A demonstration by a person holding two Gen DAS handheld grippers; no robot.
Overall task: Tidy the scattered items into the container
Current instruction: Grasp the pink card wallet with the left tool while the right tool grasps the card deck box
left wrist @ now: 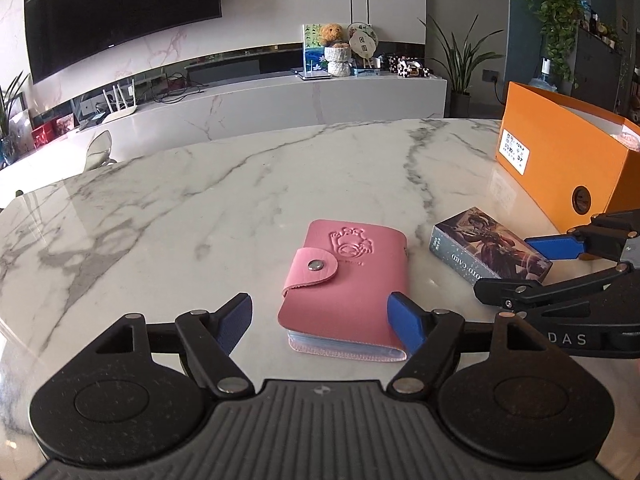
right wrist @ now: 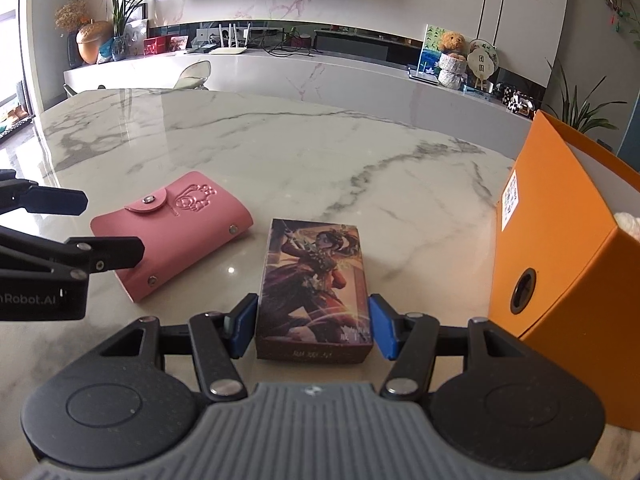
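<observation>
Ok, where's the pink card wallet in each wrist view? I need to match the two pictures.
Left wrist view: the pink card wallet lies bottom centre, between the left gripper fingers, which stand apart from it on the left side.
Right wrist view: the wallet lies left of centre, beside the picture card box.
Shared landmark: the orange box at the right edge of both.
</observation>
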